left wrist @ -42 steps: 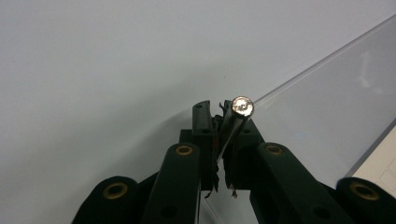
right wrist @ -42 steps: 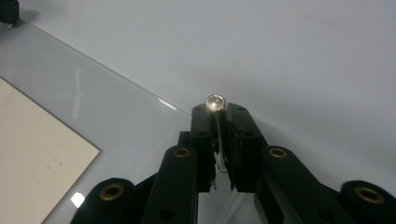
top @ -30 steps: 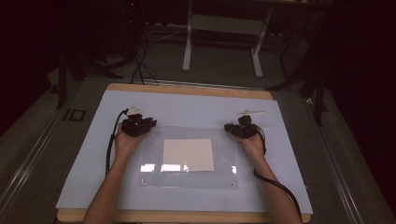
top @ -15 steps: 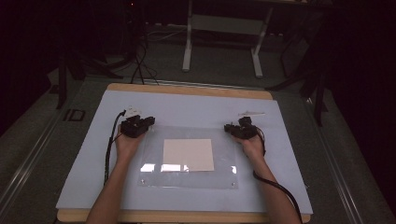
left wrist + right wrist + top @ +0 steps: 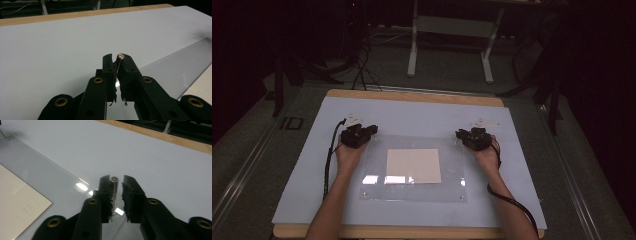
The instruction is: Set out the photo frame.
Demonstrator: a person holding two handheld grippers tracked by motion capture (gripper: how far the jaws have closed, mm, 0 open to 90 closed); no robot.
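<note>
A clear acrylic plate (image 5: 412, 191) lies on a pale blue mat (image 5: 412, 117), with a cream square sheet (image 5: 413, 165) at its middle. My left gripper (image 5: 362, 131) is at the plate's far left corner. In the left gripper view this gripper (image 5: 116, 57) is shut on a small metal corner pin (image 5: 121, 56). My right gripper (image 5: 464, 134) is at the far right corner. Its jaws (image 5: 116, 180) stand slightly apart around another metal pin (image 5: 114, 179), which rests against one jaw with a gap to the other.
The mat covers a wooden table whose edge (image 5: 412, 96) shows at the far side. Beyond it are a dark floor, cables and a white stand (image 5: 449, 30). Small screws mark the plate's near corners (image 5: 461, 198). Black cables trail from both grippers along the forearms.
</note>
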